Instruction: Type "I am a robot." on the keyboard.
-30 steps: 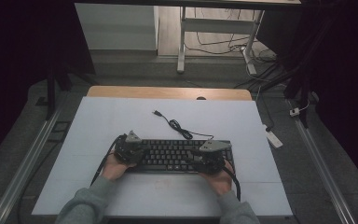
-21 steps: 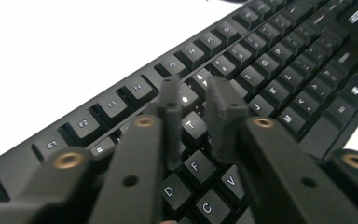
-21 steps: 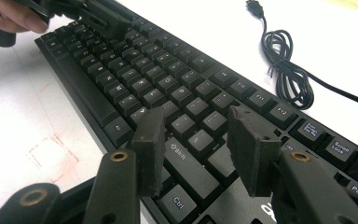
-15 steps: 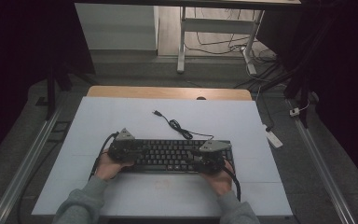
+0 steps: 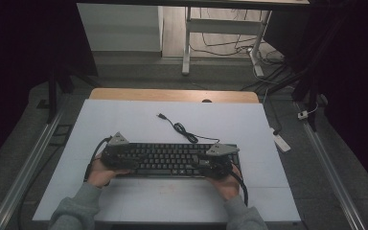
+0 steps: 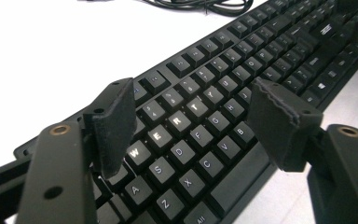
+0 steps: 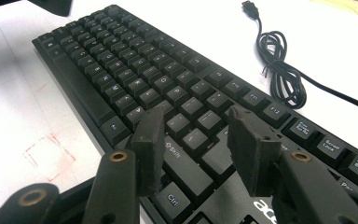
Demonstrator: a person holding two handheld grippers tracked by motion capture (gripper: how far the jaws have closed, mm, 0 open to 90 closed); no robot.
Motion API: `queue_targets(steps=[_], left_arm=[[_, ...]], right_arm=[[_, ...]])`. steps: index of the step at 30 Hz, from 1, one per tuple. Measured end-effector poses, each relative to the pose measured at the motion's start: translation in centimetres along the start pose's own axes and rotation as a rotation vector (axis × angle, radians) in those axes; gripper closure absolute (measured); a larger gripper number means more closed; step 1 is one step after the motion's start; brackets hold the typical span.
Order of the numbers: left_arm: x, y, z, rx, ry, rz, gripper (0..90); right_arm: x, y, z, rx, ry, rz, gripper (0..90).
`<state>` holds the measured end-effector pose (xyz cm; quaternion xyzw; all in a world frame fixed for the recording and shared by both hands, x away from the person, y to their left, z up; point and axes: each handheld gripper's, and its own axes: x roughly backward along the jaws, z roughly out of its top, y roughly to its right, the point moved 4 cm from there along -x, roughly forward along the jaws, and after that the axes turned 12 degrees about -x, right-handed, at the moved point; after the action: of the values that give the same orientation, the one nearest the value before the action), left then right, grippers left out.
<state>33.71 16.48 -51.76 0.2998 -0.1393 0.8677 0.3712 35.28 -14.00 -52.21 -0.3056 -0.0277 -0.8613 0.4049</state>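
The long black plastic keyboard [image 5: 170,160] lies on the white table [image 5: 124,124], its coiled cable [image 5: 179,128] just behind. My left gripper [image 6: 193,116] has just been opening, jaws spread over the keyboard's letter keys, gripping nothing; my right gripper [image 7: 198,144] gapes above its Shift end. I judge the keyboard stiff, light and slippery-keyed: best pinched by its edges.

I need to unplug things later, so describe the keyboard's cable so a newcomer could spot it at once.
On the white table, find the black keyboard near the person's edge. Just behind it, toward the far side, lies a thin black cable, loosely bundled in the middle and ending in a free USB plug. It lies loose on the table, apart from both hands.
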Motion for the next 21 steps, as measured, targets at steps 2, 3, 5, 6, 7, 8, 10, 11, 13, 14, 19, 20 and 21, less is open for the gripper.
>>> queue_targets(steps=[2, 3, 5, 6, 7, 8, 10, 11, 13, 14, 19, 20, 21], left_arm=[[0.17, 0.05, -0.06, -0.001, -0.001, 0.000, 30.3], [0.23, 0.09, -0.10, -0.005, -0.004, -0.001, 29.7], [0.30, 0.18, -0.19, -0.008, -0.009, -0.002, 28.3], [0.33, 0.20, -0.23, -0.011, -0.011, -0.002, 27.9], [0.36, 0.21, -0.26, -0.013, -0.012, -0.002, 27.5], [0.38, 0.22, -0.29, -0.014, -0.013, -0.002, 27.2], [0.43, 0.22, -0.32, -0.016, -0.014, -0.002, 26.7], [0.46, 0.21, -0.33, -0.016, -0.014, -0.002, 26.6], [0.48, 0.18, -0.35, -0.016, -0.014, -0.001, 26.3], [0.48, 0.17, -0.36, -0.015, -0.014, 0.000, 26.3], [0.44, 0.11, -0.46, -0.015, -0.019, 0.002, 25.9], [0.42, 0.10, -0.48, -0.016, -0.021, 0.002, 25.7], [0.39, 0.10, -0.50, -0.017, -0.023, 0.002, 25.7]], right_arm=[[0.07, 0.05, 0.01, 0.002, 0.002, -0.002, 56.4], [0.08, 0.06, 0.01, 0.000, 0.005, -0.001, 56.4], [0.12, 0.09, 0.02, -0.002, 0.007, -0.002, 56.4], [0.13, 0.10, 0.03, -0.001, 0.007, -0.003, 56.4], [0.13, 0.10, 0.03, -0.001, 0.007, -0.003, 56.3], [0.12, 0.10, 0.03, -0.001, 0.007, -0.003, 56.2], [0.08, 0.09, 0.03, 0.000, 0.008, -0.003, 56.2], [0.08, 0.08, 0.02, 0.001, 0.007, -0.004, 56.2], [0.10, 0.10, 0.02, 0.004, 0.003, -0.006, 56.1], [0.11, 0.10, 0.03, 0.003, 0.003, -0.006, 56.0], [0.11, 0.07, 0.08, 0.004, 0.006, -0.010, 55.9], [0.11, 0.07, 0.11, 0.006, 0.004, -0.008, 55.8], [0.08, 0.02, 0.16, 0.004, 0.004, -0.003, 55.8]])
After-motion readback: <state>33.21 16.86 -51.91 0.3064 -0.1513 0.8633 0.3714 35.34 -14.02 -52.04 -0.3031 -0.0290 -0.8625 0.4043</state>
